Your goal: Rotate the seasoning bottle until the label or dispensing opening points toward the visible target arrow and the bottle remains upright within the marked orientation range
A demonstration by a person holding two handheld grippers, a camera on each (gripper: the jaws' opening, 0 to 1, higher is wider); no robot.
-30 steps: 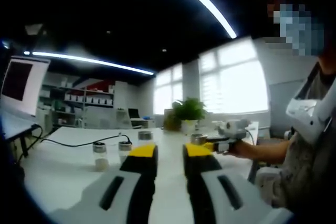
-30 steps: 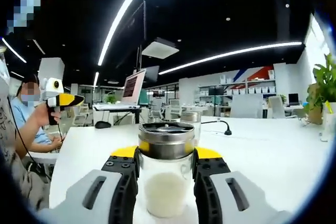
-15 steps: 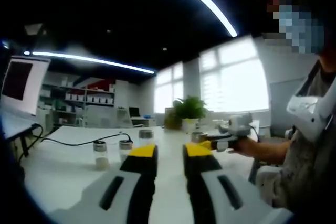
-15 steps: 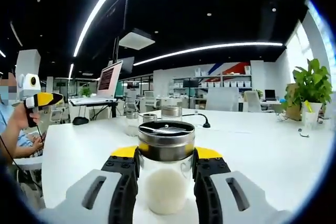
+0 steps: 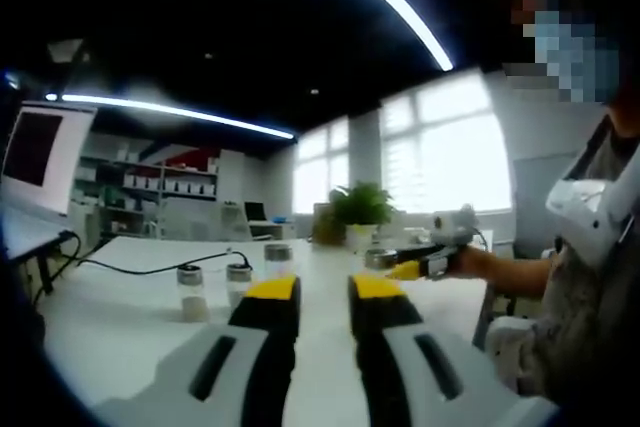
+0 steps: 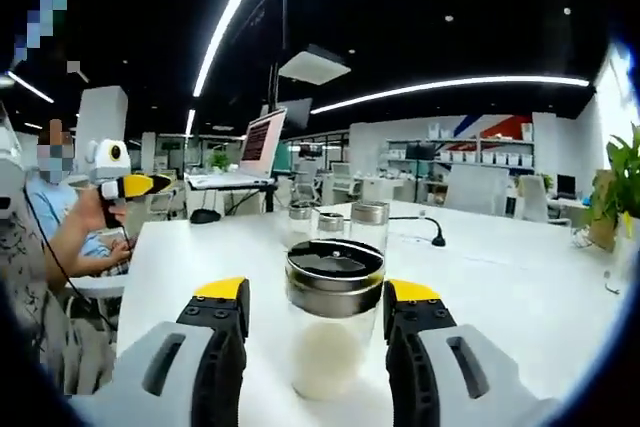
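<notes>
Where jaws gape: seasoning bottle (image 6: 334,327) between, untouched.

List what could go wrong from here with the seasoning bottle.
1. The right gripper stands open with gaps either side of the seasoning bottle; closing off-centre might tip it.
2. No target arrow can be made out on the white table, so its orientation may be misjudged.
3. Three other bottles stand close behind; pushing forward could knock them.
</notes>
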